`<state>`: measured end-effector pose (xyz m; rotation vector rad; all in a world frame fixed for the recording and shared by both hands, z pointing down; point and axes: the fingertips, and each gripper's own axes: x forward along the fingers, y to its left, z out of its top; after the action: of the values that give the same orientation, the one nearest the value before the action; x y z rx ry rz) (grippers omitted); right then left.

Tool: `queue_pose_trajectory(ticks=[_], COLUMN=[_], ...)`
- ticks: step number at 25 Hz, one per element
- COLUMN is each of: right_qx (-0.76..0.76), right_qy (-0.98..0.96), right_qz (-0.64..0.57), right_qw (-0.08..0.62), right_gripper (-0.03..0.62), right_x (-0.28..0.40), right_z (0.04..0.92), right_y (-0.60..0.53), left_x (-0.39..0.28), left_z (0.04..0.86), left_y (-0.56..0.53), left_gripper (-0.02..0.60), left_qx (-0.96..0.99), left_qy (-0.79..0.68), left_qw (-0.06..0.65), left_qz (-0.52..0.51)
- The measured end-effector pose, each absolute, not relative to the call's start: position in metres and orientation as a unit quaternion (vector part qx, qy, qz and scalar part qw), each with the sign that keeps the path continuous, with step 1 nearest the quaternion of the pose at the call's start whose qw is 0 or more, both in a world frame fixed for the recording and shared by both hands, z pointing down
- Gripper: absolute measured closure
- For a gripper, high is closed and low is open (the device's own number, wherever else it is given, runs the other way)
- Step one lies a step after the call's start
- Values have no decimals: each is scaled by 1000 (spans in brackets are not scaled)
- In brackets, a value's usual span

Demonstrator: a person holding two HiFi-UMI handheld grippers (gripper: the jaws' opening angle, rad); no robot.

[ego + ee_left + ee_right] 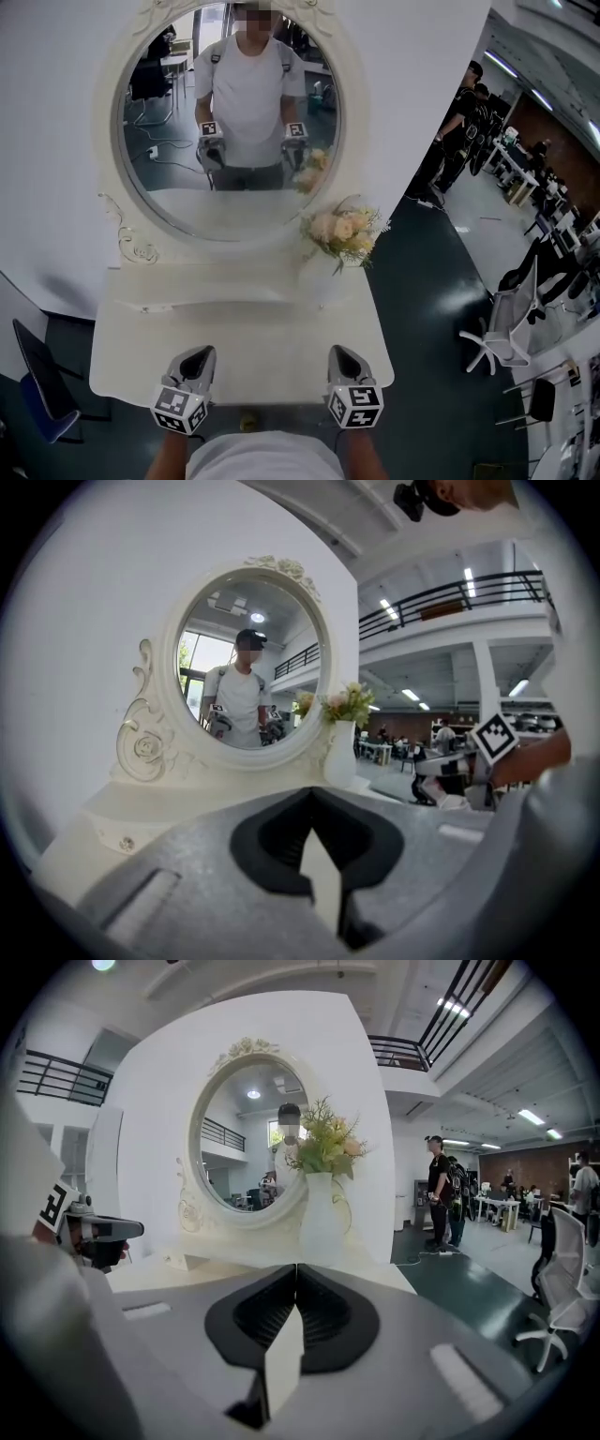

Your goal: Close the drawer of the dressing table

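The white dressing table (pixel 262 352) stands before me, its top bare in the middle. The drawer front is hidden under the top's near edge; only a small brownish knob (pixel 248 422) shows just below that edge. My left gripper (pixel 200 354) hovers over the front left of the top and my right gripper (pixel 341 352) over the front right. In the left gripper view the left gripper (pixel 312 791) has its jaws met at the tip, with nothing between them. The right gripper (pixel 297 1267) is likewise shut and empty.
An oval mirror (pixel 230 112) in a carved white frame rises at the back and reflects a person with both grippers. A white vase of pale flowers (pixel 345 230) stands at the back right. A raised shelf with a small knob (pixel 127 843) runs under the mirror. Office chairs (pixel 502 328) stand at right.
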<state>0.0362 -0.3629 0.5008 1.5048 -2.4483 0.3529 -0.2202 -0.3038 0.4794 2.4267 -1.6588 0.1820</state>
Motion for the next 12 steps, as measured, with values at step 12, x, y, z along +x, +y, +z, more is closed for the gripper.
queue_pose_trajectory(ticks=[12], right_qx=[526], right_qy=[-839], right_qz=[100], right_qw=[98], right_gripper=[591], right_x=[49], right_z=[474], right_y=[-362], left_x=[-231], left_z=[452], left_y=[-318], left_gripper=[582], left_qx=[820], left_qy=[-565], left_qw=[74], left_qz=[58])
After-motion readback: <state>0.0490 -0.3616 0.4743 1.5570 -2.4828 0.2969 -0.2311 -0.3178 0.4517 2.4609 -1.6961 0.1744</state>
